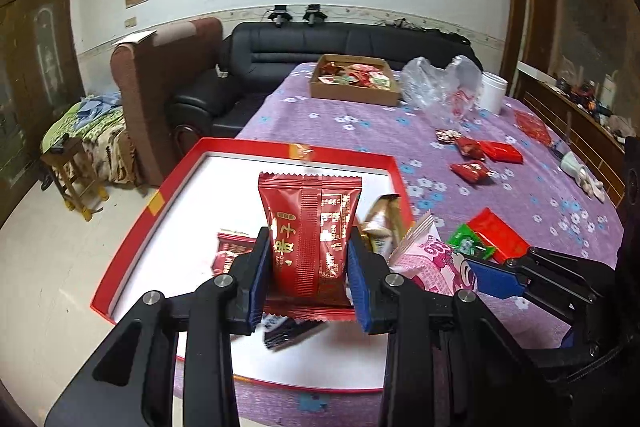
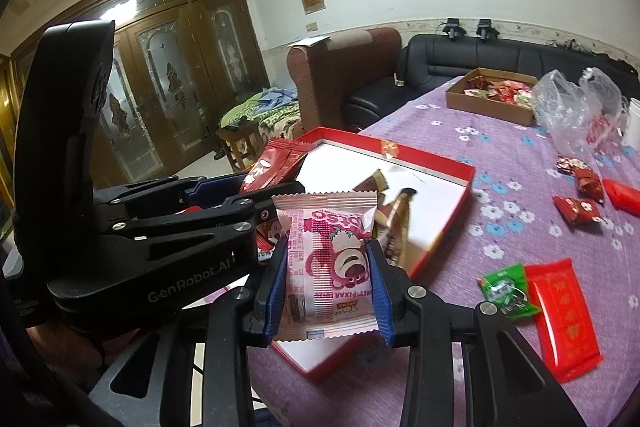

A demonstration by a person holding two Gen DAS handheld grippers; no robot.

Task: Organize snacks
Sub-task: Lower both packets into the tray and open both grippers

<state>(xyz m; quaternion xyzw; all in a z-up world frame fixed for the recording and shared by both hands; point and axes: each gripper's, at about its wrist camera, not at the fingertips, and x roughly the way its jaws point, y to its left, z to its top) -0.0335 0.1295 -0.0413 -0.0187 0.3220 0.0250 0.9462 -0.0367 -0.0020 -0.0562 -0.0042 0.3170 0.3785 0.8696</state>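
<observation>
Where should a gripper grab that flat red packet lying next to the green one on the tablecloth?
Across its long edges near the middle, coming down from above. The flat red packet lies flat on the tablecloth, its upper corner touching the green packet, so pinch lower down, where both edges are clear.

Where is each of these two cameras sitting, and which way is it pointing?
Left wrist view: sits on the left gripper, looking forward and down along its fingers at the dark red snack packet they clamp above the red tray; the right gripper shows at the right edge.
Right wrist view: sits on the right gripper, looking along its fingers at the pink bear packet they clamp; the left gripper's black body fills the left side.
Both share the tray, purple flowered tablecloth, cardboard box and black sofa.
</observation>
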